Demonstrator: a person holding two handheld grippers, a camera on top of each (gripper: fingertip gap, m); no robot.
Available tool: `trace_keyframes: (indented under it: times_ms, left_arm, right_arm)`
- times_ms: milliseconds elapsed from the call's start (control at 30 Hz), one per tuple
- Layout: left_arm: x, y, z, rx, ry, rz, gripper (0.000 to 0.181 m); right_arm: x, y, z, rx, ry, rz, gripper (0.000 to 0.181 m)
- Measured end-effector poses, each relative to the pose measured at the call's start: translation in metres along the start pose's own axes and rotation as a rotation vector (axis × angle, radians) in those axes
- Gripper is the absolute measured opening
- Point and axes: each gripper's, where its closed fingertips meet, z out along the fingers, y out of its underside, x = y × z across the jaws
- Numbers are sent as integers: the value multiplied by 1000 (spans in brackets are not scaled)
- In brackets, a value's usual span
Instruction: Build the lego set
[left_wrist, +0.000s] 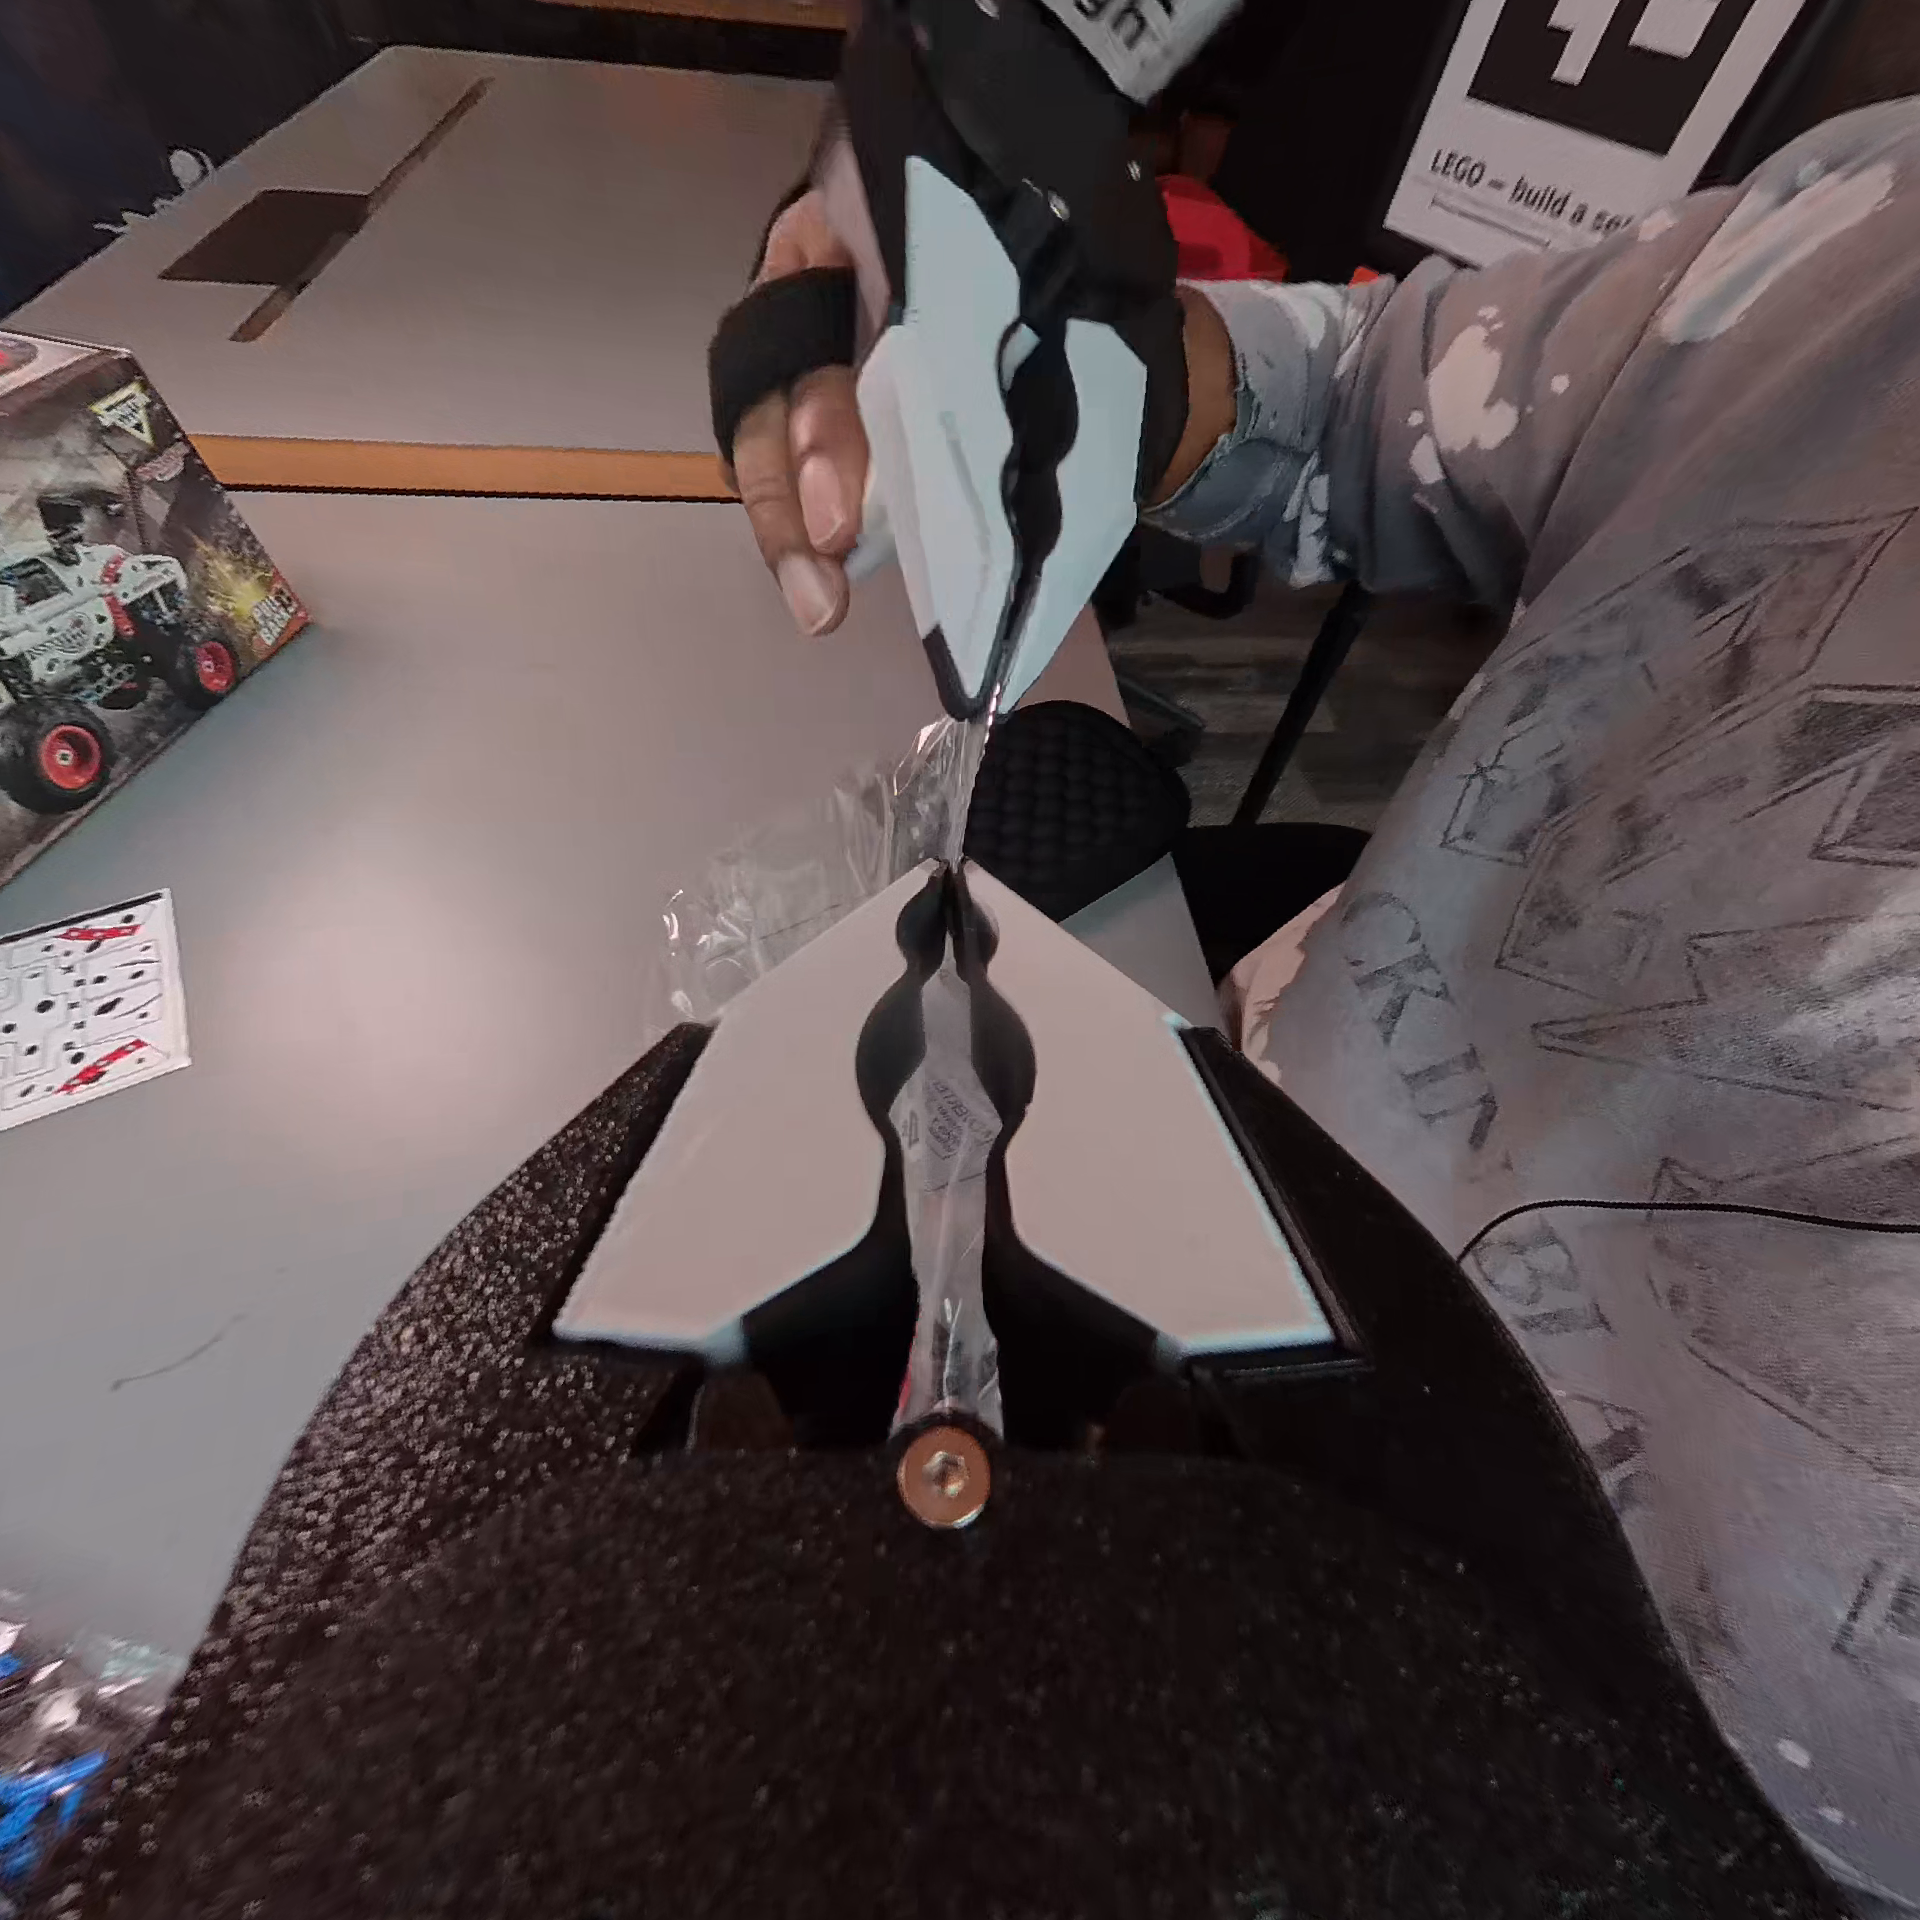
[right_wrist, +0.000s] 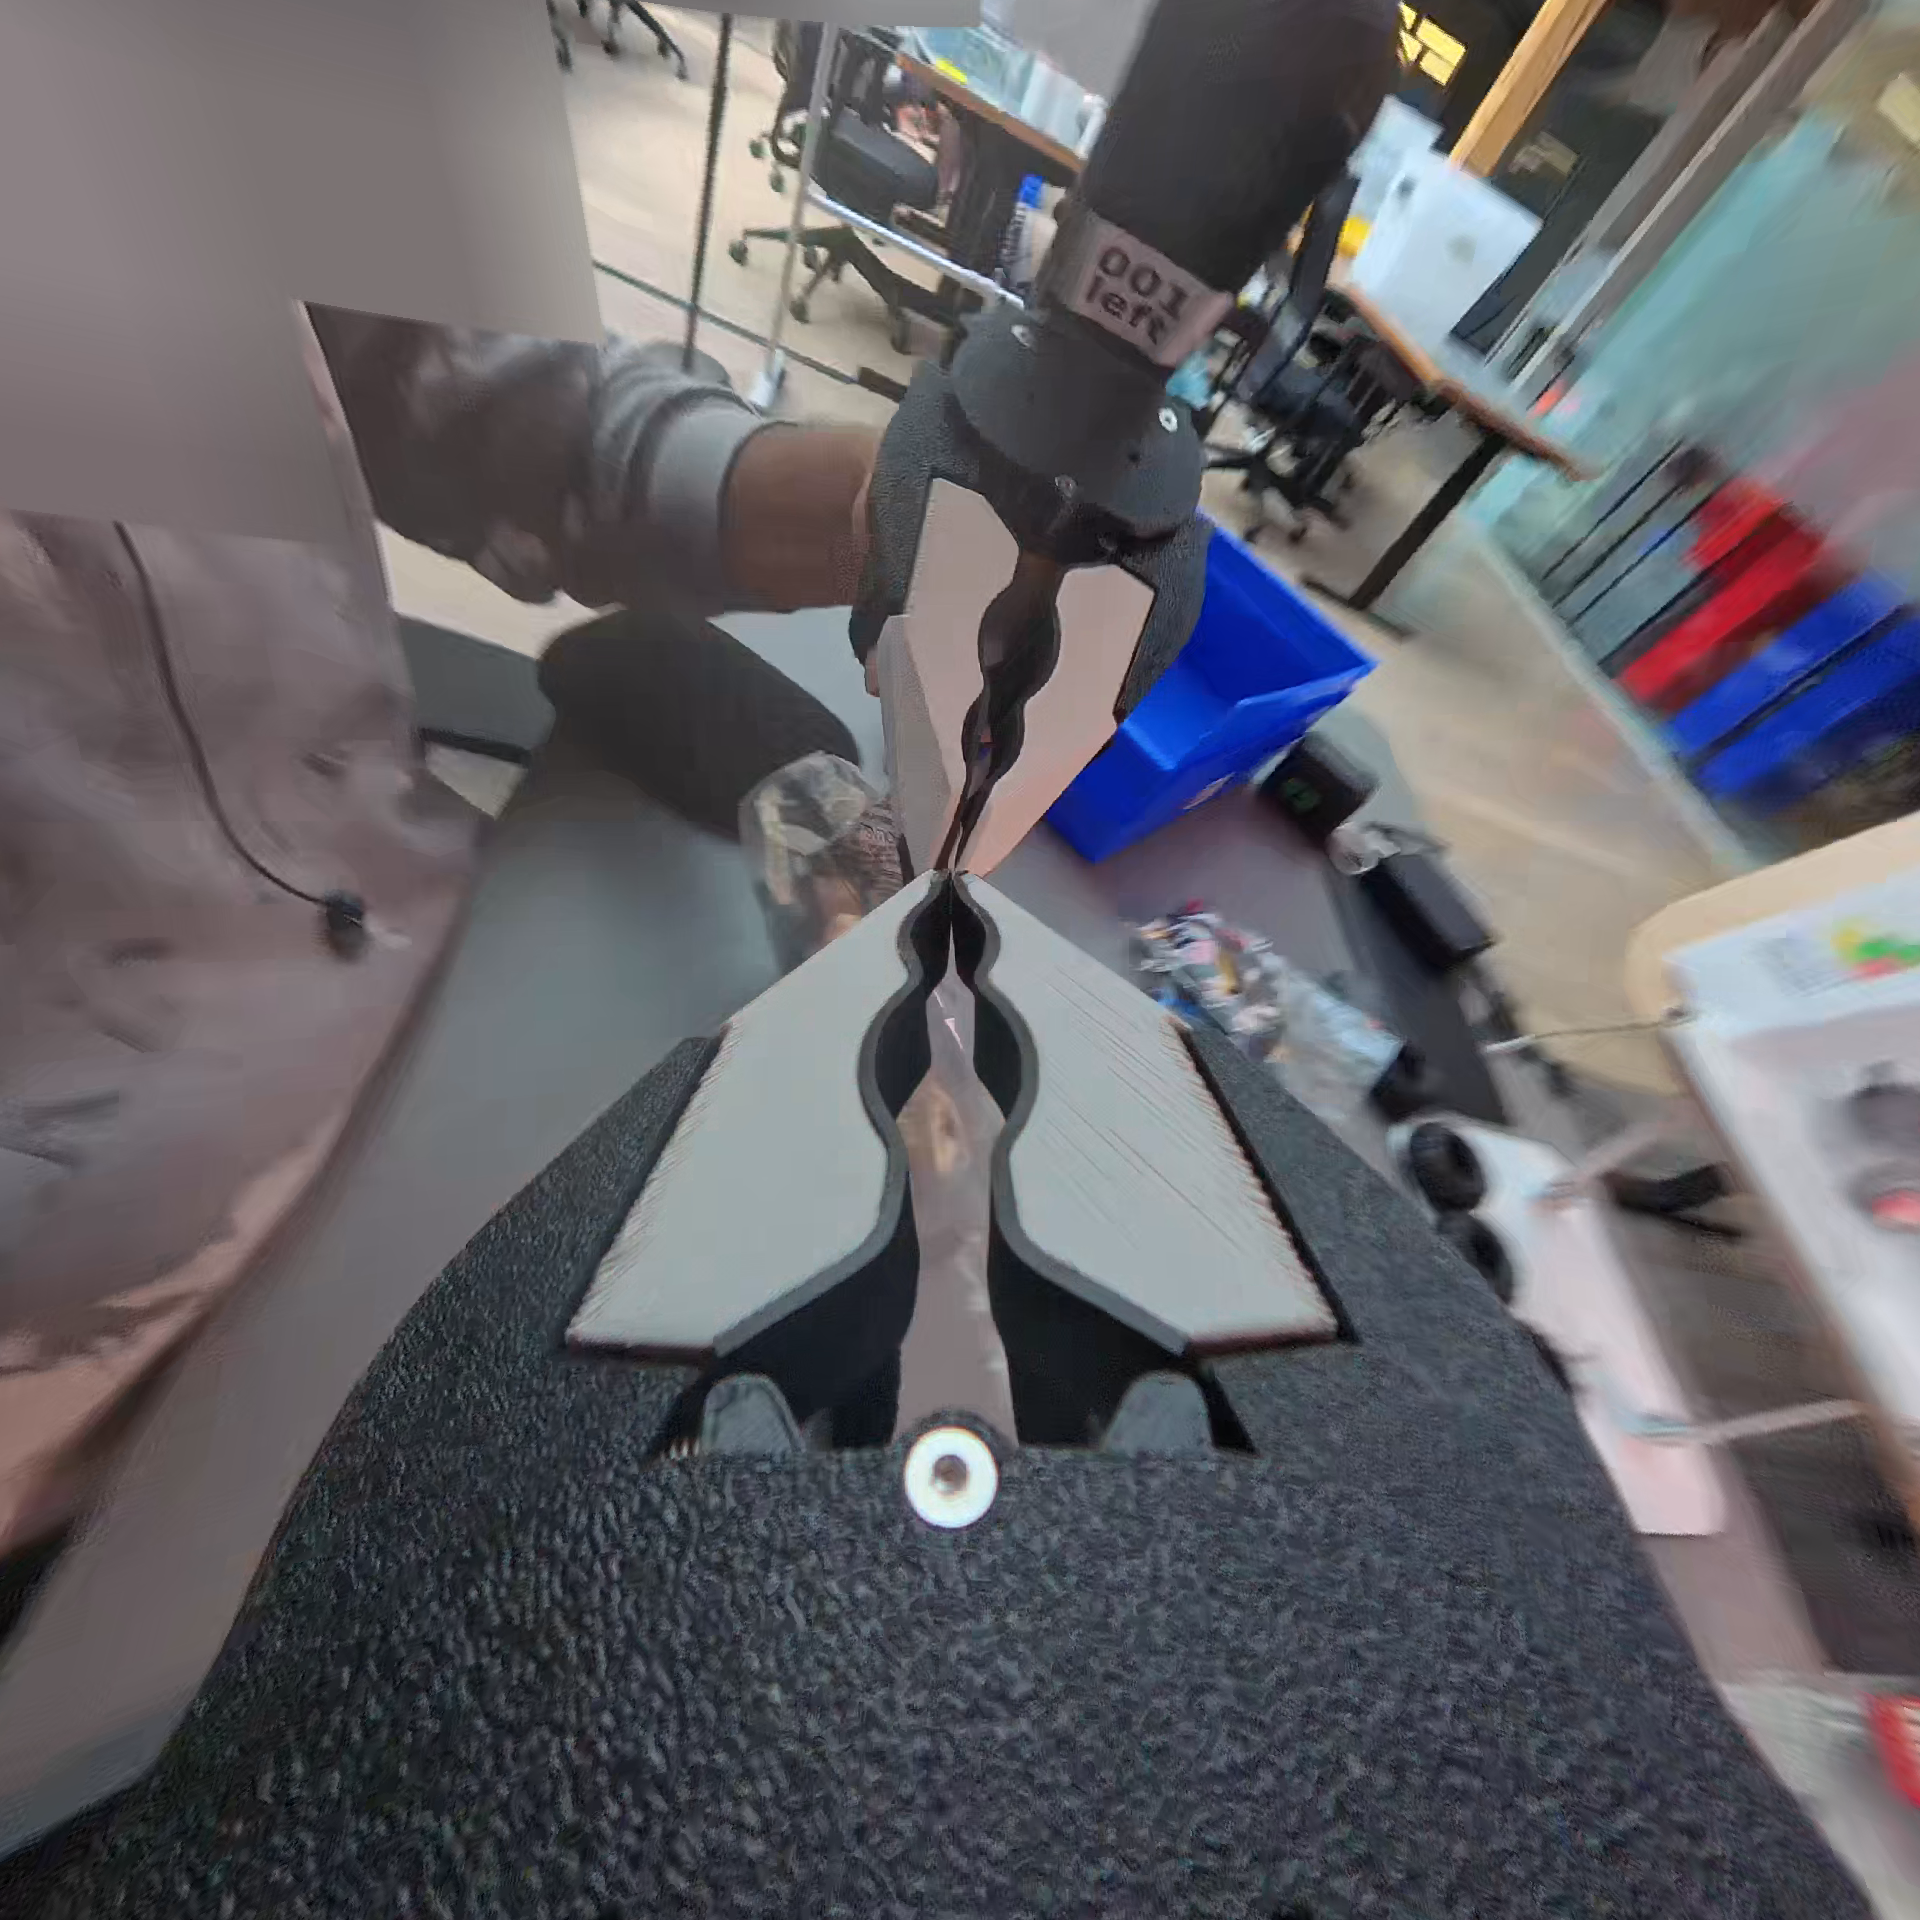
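A clear plastic bag (left_wrist: 790, 894) of lego parts hangs between my two grippers above the grey table (left_wrist: 436, 831). My left gripper (left_wrist: 951, 873) is shut on the bag's edge, and a strip of plastic runs back between its fingers. My right gripper (left_wrist: 982, 707) comes down from above, tip to tip with the left, and is shut on the same stretched edge. In the right wrist view my right gripper (right_wrist: 951, 881) is shut with plastic between its fingers. There the left gripper (right_wrist: 956, 847) meets it, and the bag (right_wrist: 810, 831) bulges to the left of the tips.
The set's box (left_wrist: 104, 582) and a sticker sheet (left_wrist: 83, 1008) lie on the table at left. A bag with blue parts (left_wrist: 52, 1756) is at the bottom left. More bags of parts (right_wrist: 1247, 987) lie at right. A blue bin (right_wrist: 1226, 675) stands on the floor beyond. A person's torso is close by. Both grippers' tips are close together, under 4 cm apart.
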Motion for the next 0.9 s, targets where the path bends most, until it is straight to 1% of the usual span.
trace_keyframes:
  times_ms: [33, 100, 133, 167, 233, 267, 333, 367, 400, 467, 533, 567, 600, 667, 767, 800, 867, 900]
  left_arm:
    - [2, -2, -2, 22, 39, -38, 0]
    - [8, -3, -4, 46, 120, -109, 0]
    - [10, -3, -3, 50, 144, -126, 0]
    - [11, -2, -3, 52, 155, -133, 0]
    - [12, -4, -5, 47, 164, -132, 0]
    - [11, -4, -7, 35, 151, -123, 0]
    - [9, -4, -8, 2, 128, -85, 0]
    - [7, -3, -8, -12, 115, -59, 0]
    - [6, -3, -8, -25, 109, -38, 0]
    - [3, -3, -8, -49, 103, -30, 0]
    - [2, -3, -6, -74, 108, -15, 0]
    - [1, -3, -5, -85, 108, -7, 0]
    - [0, -3, -3, -94, 109, -3, 0]
    - [-3, -3, -2, -101, 106, -5, 0]
    - [-8, -5, -4, -88, 105, -30, 0]
    - [-10, -6, -4, -82, 96, -33, 4]
    - [-12, -14, -7, -27, 65, -11, 20]
    - [-12, -19, -9, 8, 55, -1, 20]
  right_arm:
    - [-1, -3, 0, -2, 70, -164, 0]
    - [-5, -8, 0, -4, 159, -357, 0]
    - [-7, -9, 0, -13, 185, -421, 0]
    - [-8, -8, 0, -23, 206, -442, 0]
    - [-8, -11, -2, 20, 206, -352, 0]
    - [-6, -11, -4, 44, 192, -235, 0]
    - [-8, -11, -3, 81, 79, 62, 0]
    - [-9, -10, -1, 81, 31, 166, 0]
    - [-7, -10, -1, 75, 8, 226, 0]
    - [2, -8, 1, 43, 39, 235, 4]
    - [8, -1, 3, -39, 50, 207, 23]
    - [6, 2, 5, -75, 22, 210, 26]
    - [3, 2, 7, -96, -8, 211, 24]
    - [5, 0, 8, -106, -6, 180, 1]
    - [9, -1, 8, -104, 12, 171, 0]
    - [10, -1, 8, -97, 16, 191, 0]
    - [16, 1, 8, -98, 38, 240, 0]
    - [16, 2, 8, -98, 38, 244, 0]
